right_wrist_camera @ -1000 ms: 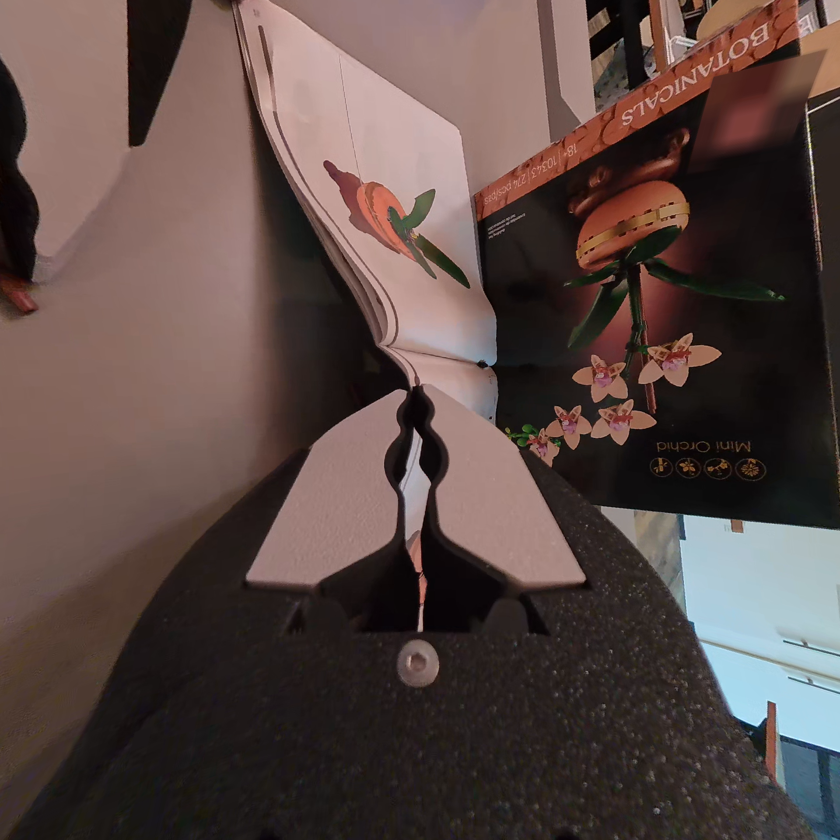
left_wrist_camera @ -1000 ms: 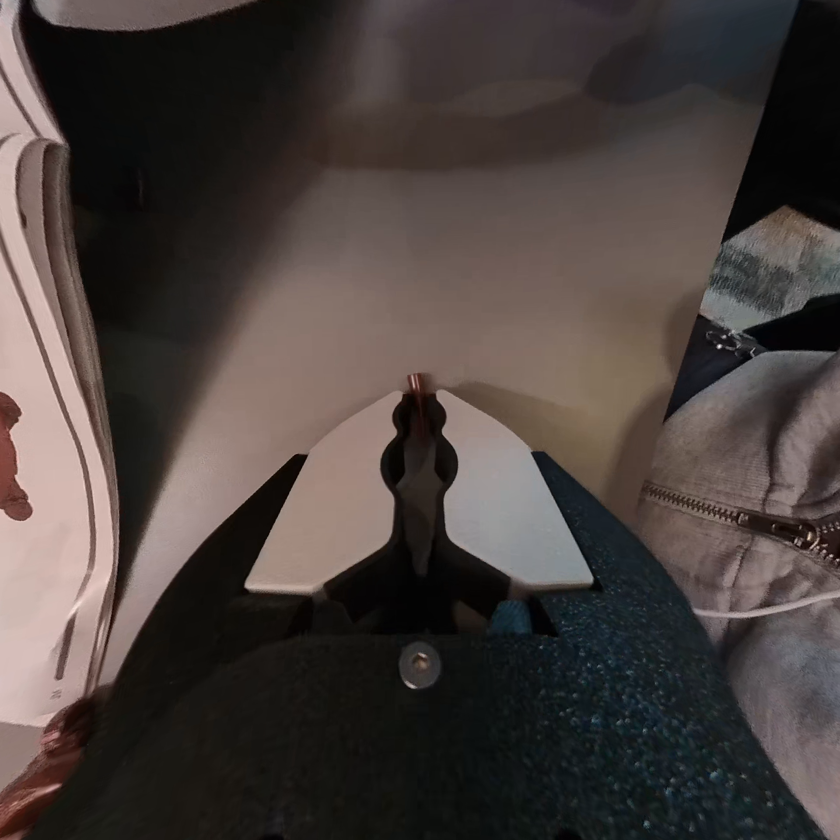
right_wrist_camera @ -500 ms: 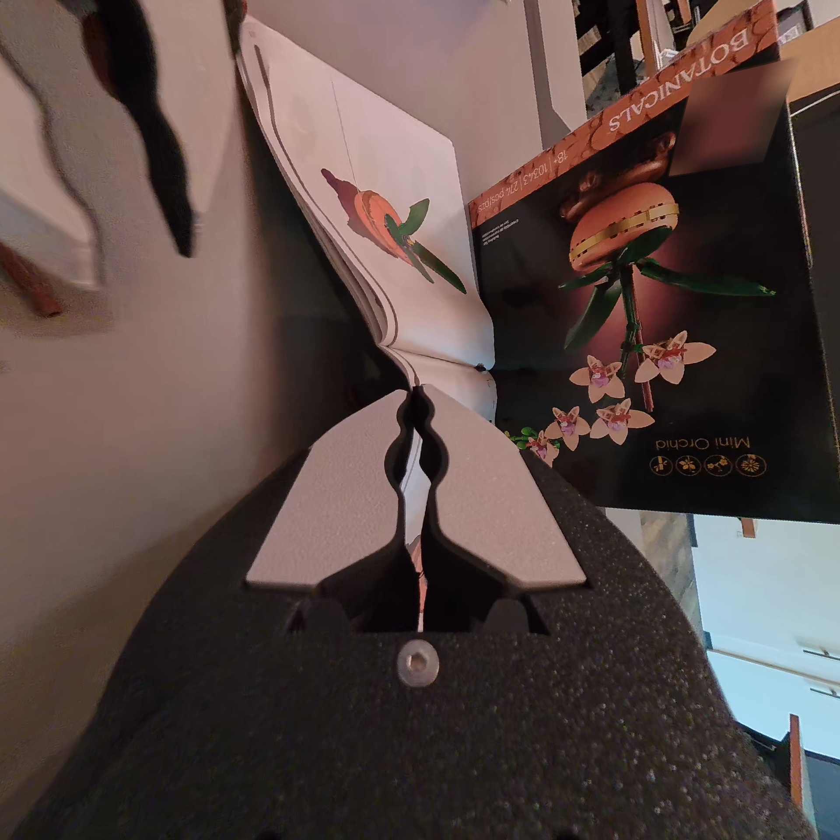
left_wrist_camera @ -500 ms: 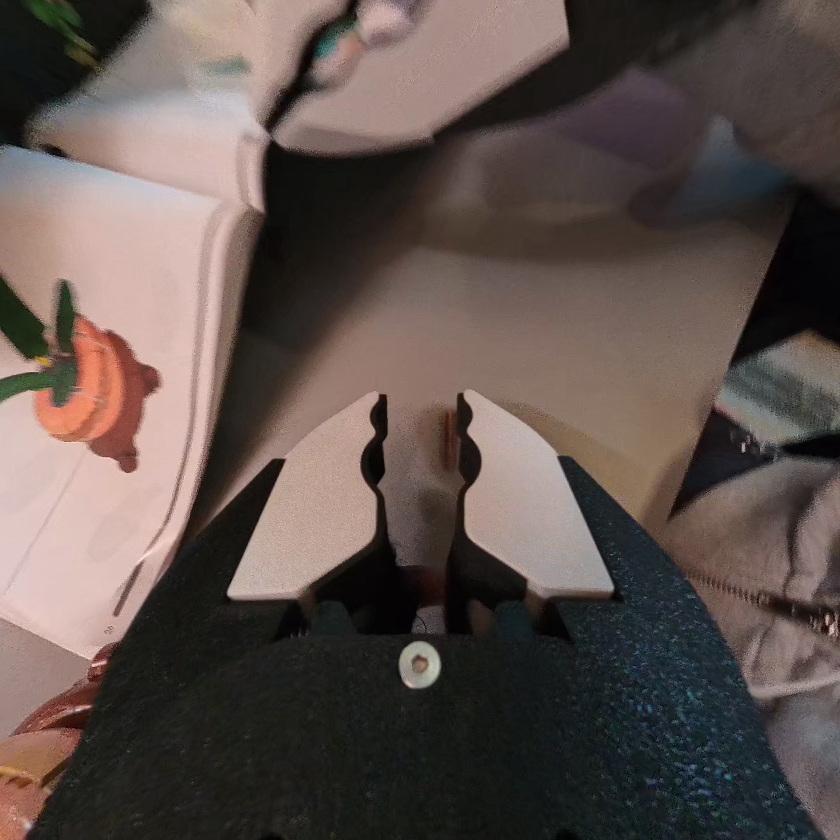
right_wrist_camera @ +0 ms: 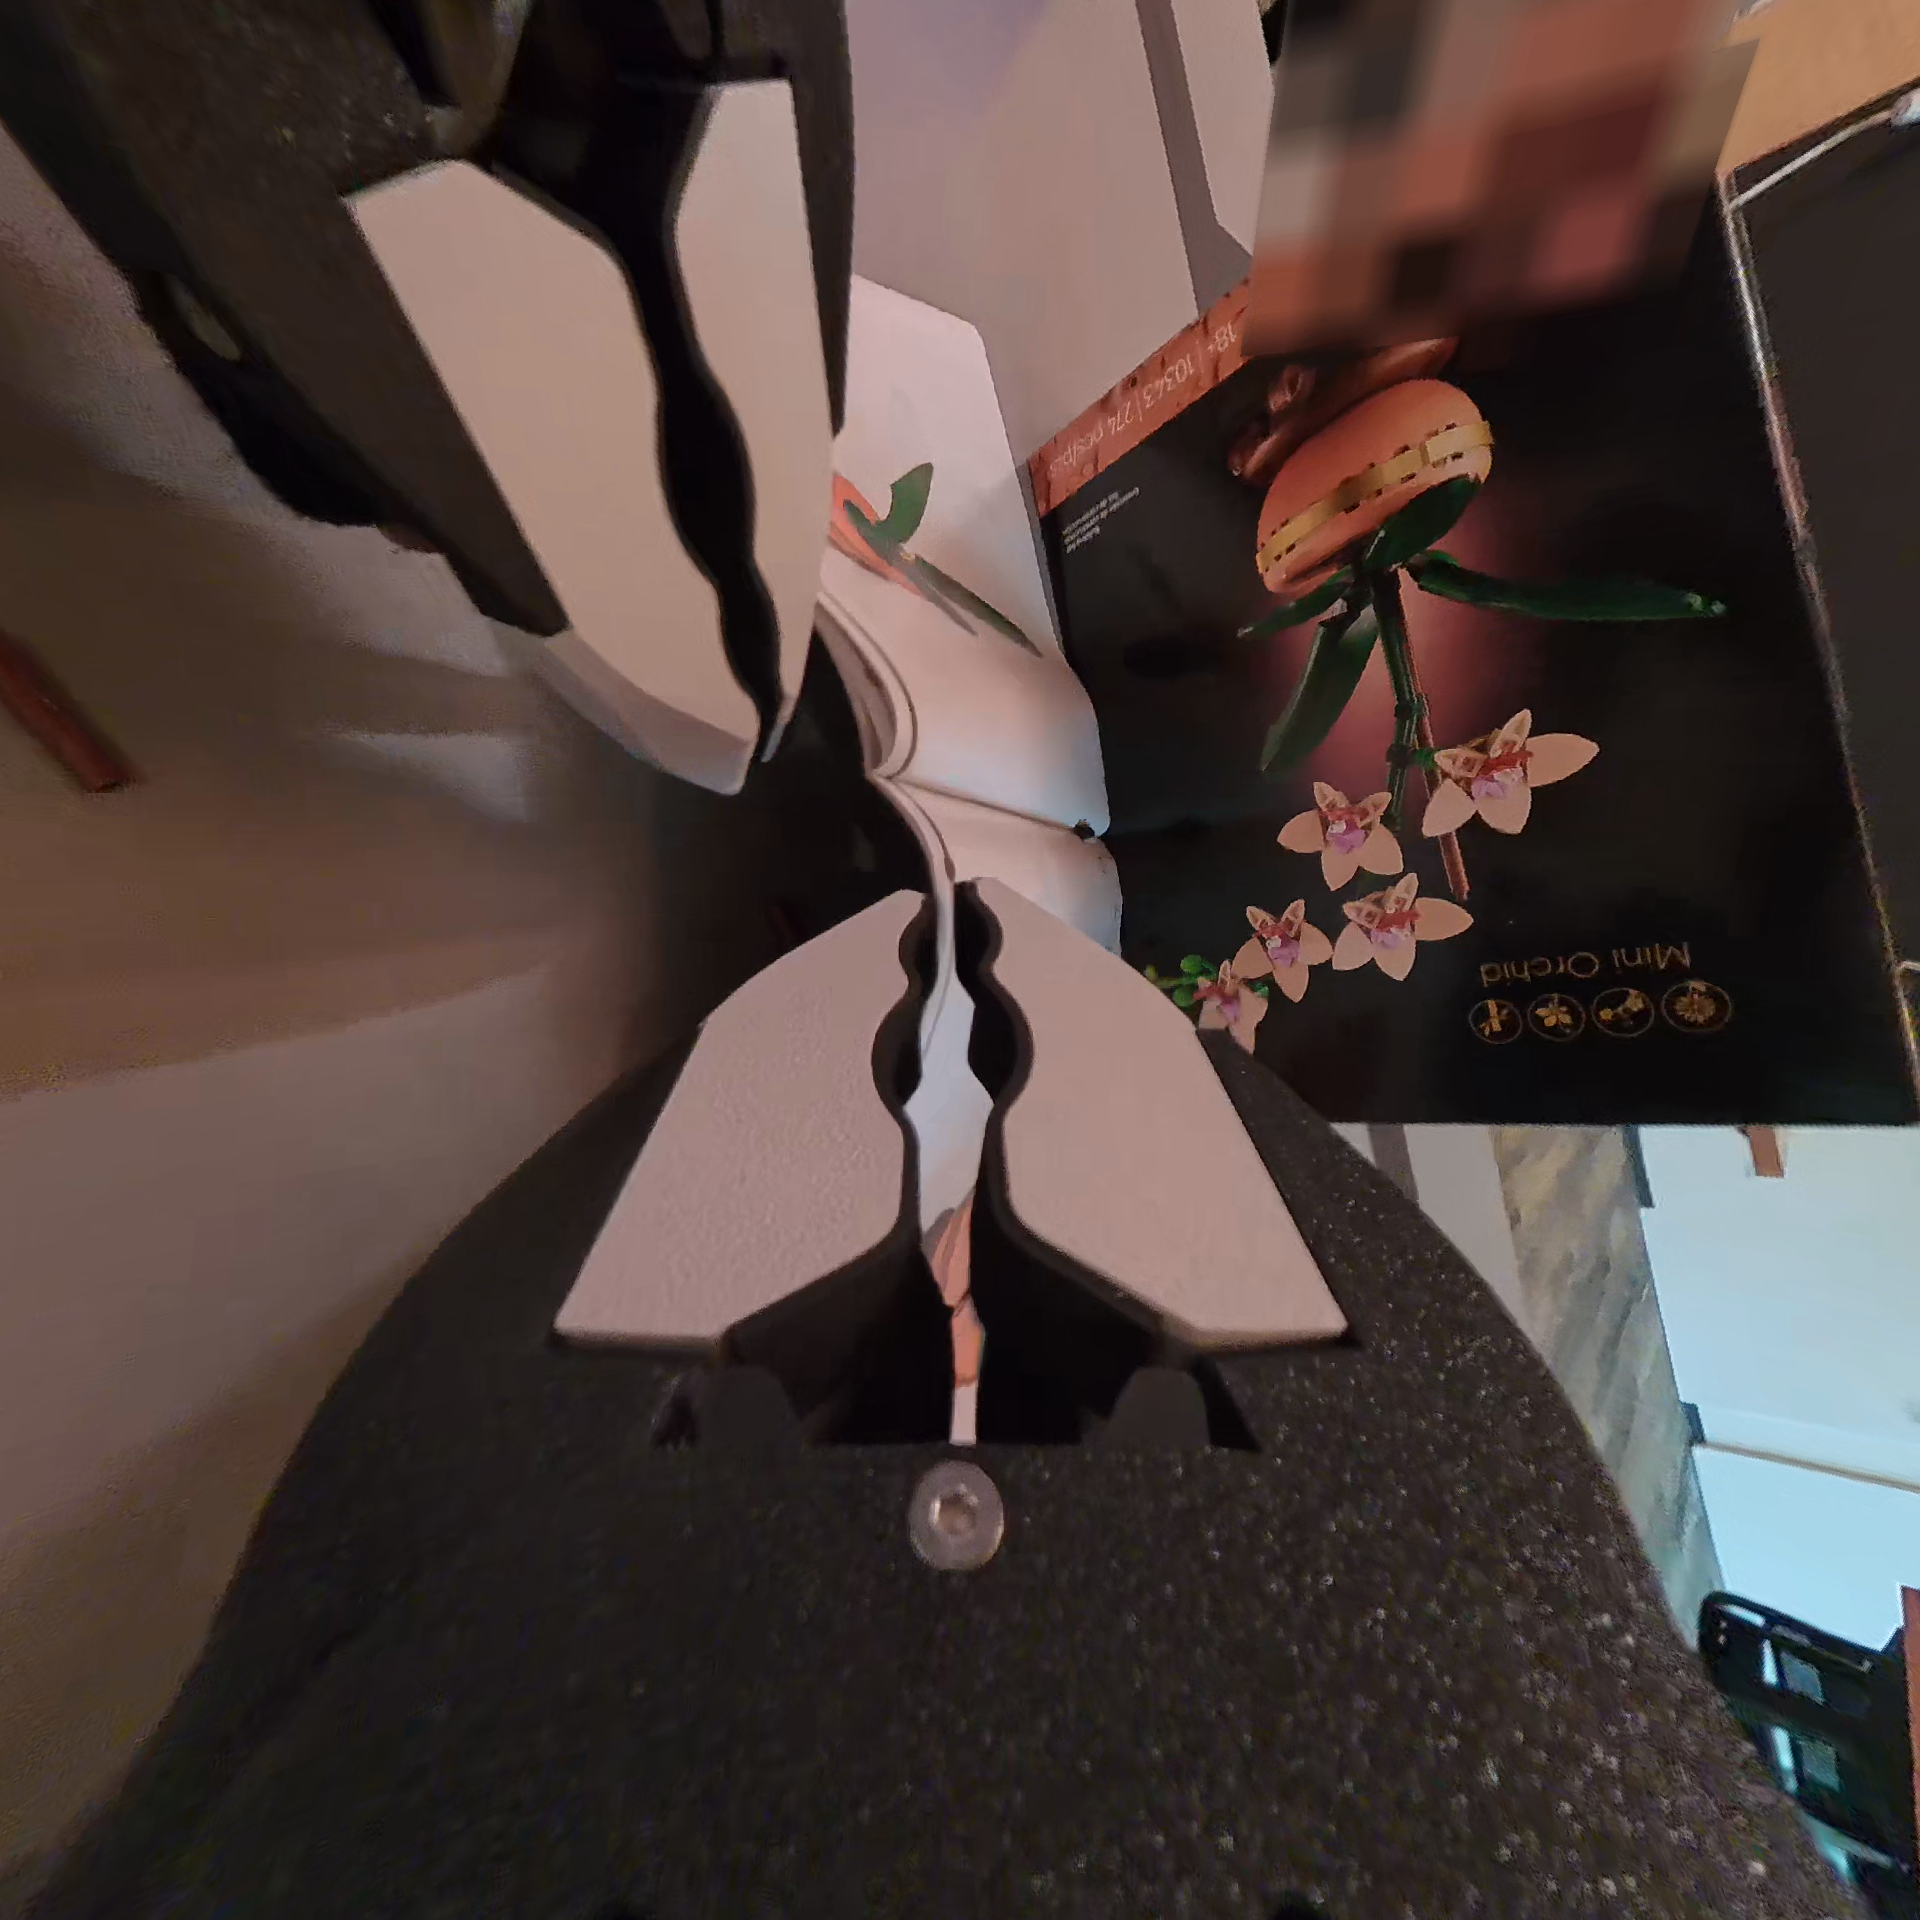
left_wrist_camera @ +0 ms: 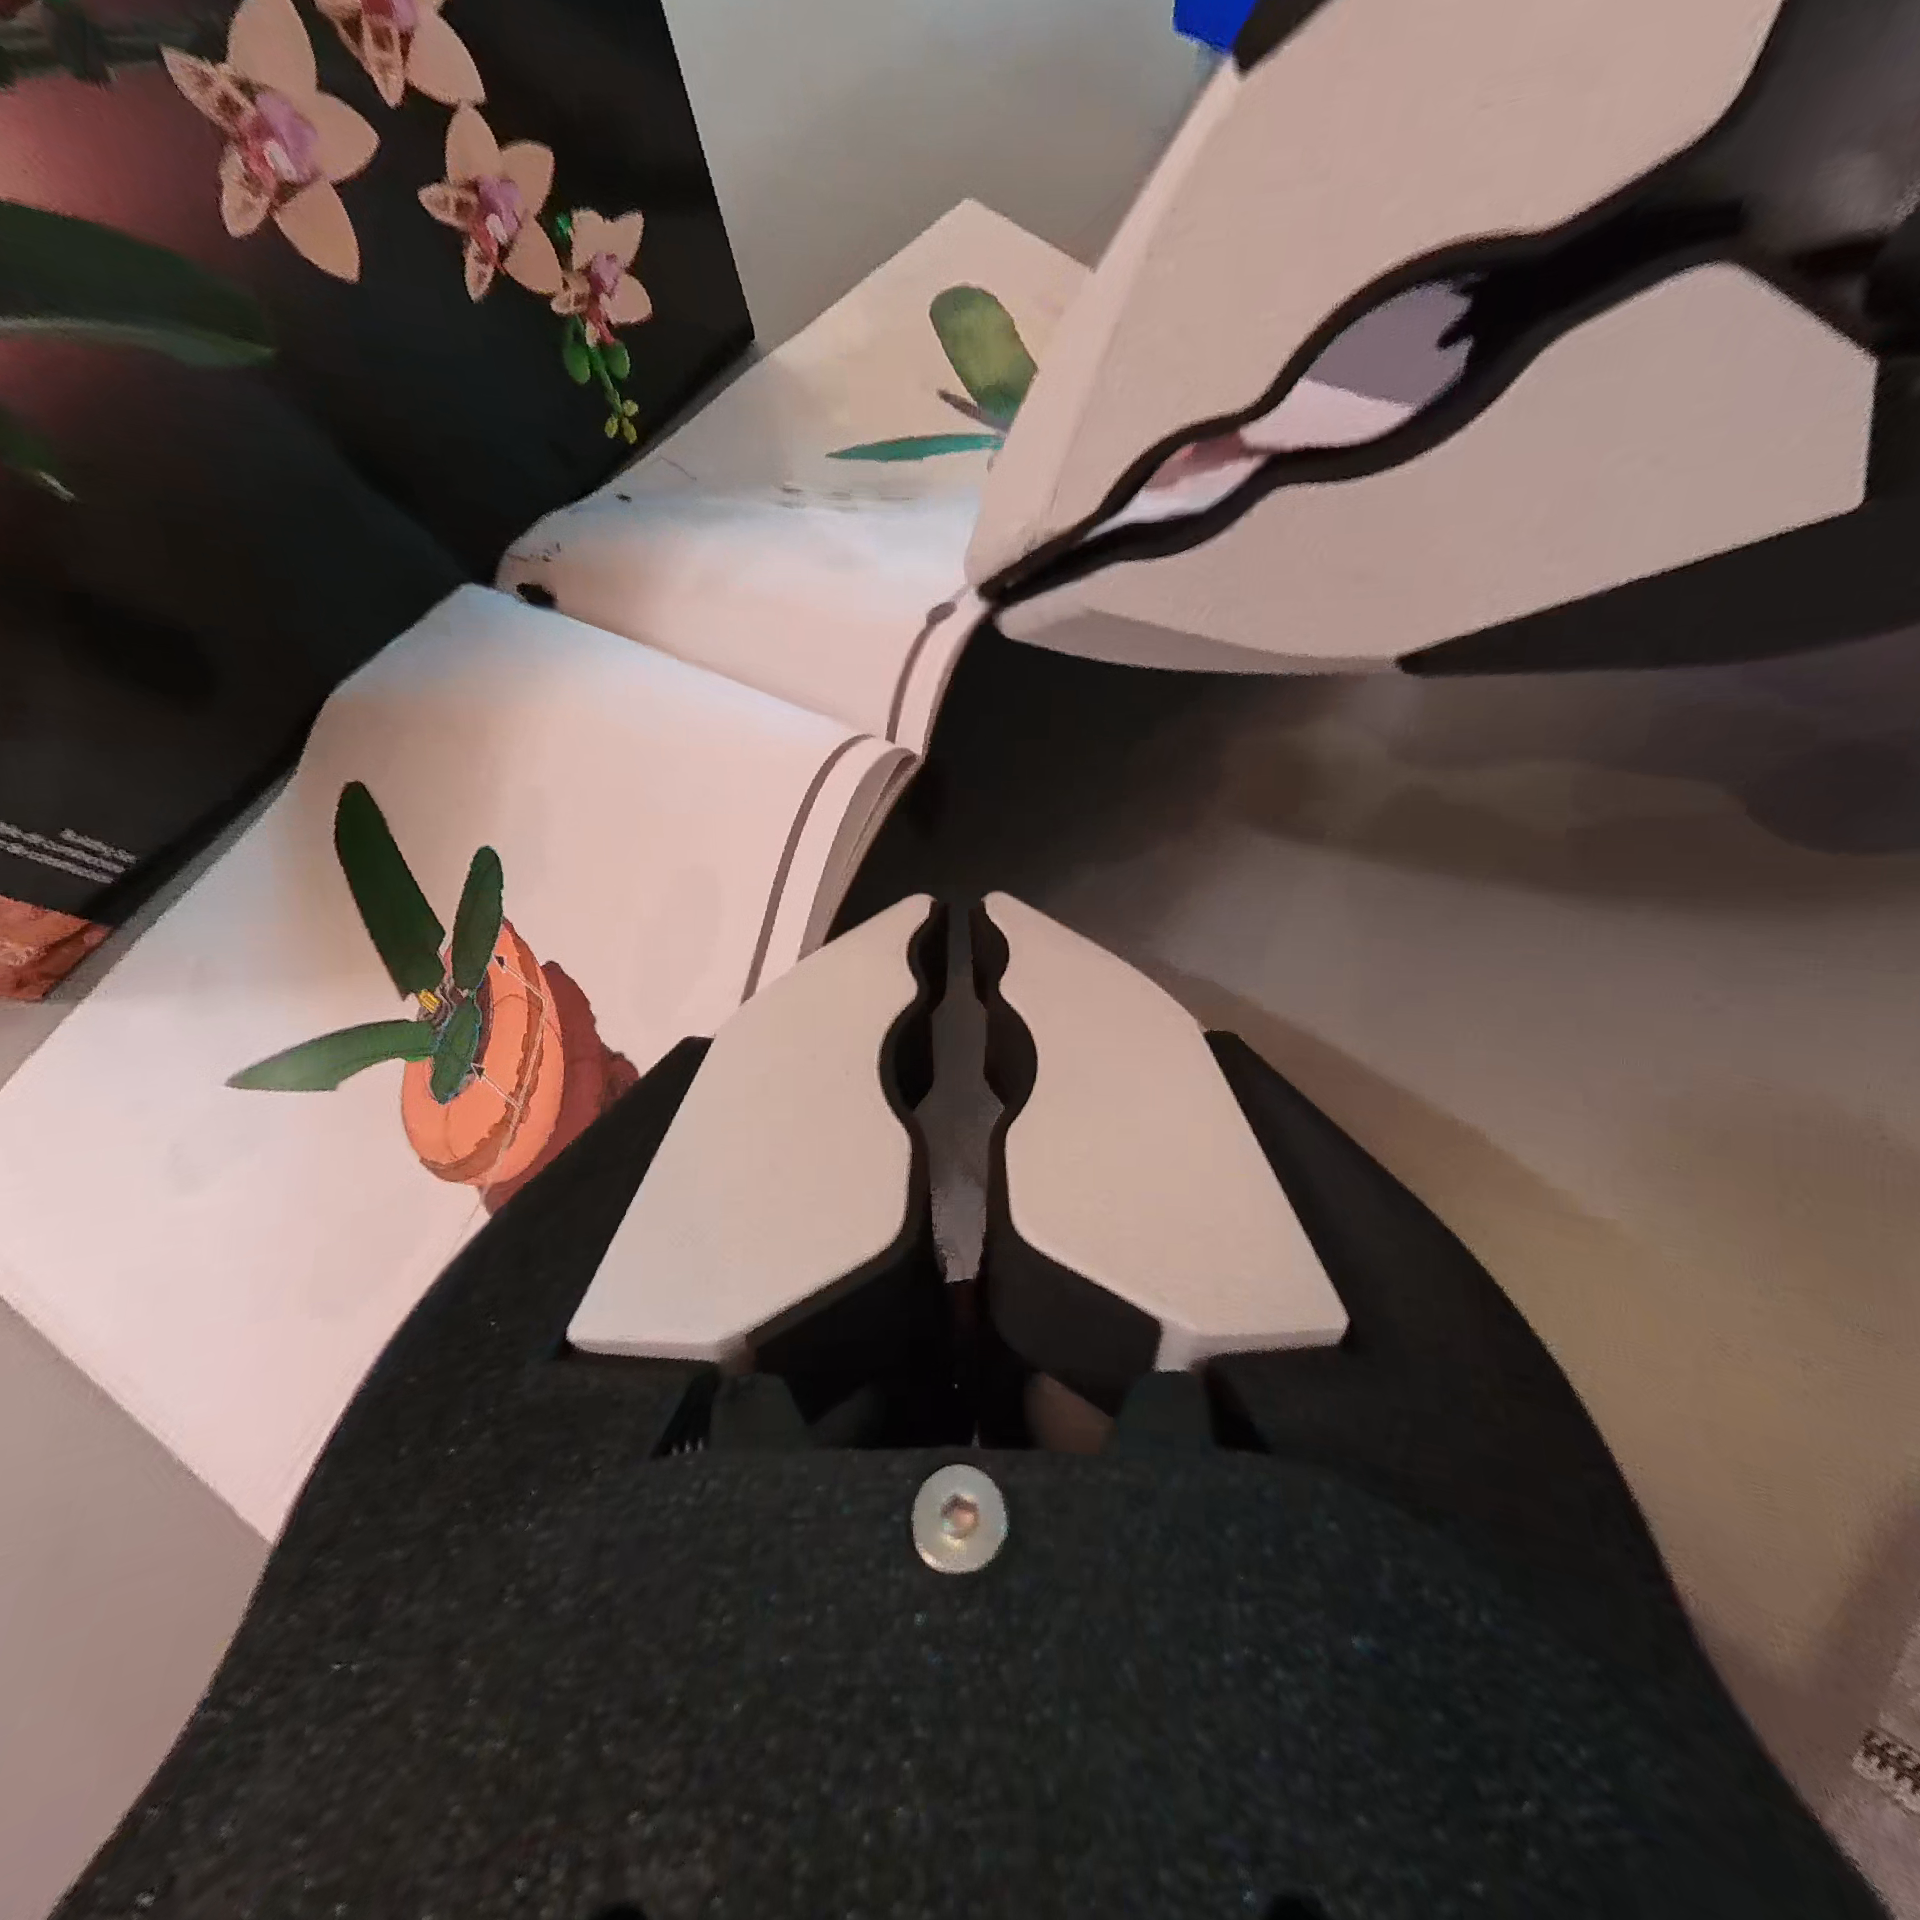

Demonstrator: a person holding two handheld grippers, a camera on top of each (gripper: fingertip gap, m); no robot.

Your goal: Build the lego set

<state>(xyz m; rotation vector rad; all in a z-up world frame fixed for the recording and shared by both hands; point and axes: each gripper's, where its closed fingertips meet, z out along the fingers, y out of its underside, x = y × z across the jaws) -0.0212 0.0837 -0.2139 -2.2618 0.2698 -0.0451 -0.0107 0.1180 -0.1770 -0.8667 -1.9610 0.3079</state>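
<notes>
**Careful: held page at risk, loose part off to the side**

Right now your right gripper [right_wrist_camera: 948, 904] is clenched on a single white paper page [right_wrist_camera: 948, 1122] of the open instruction booklet [left_wrist_camera: 582, 831]. The sheet runs up between its jaws and curves back towards the spine.

Your left gripper [left_wrist_camera: 961, 914] has its jaws drawn almost together, and nothing shows between them. Its tips hang just beside the lifted page edge.

The only loose lego part in view is a thin reddish-brown rod [right_wrist_camera: 62, 717]. It lies on the pale tabletop [left_wrist_camera: 1455, 1039], well apart from both grippers. The black cardboard box with the orchid picture [right_wrist_camera: 1507, 727] stands behind the booklet.

Risks, as judged from here:
- The page could tear or crease. A pull away from the spine with the jaws this tight would strain the fold.
- The two grippers could knock together. They are crowded over the same page edge.
- The page could flop back if you release it before it passes the spine.
- The rod could roll or get swept off. It is round and sits outside the left wrist view, so a blind sweep of the left gripper could catch it.
</notes>
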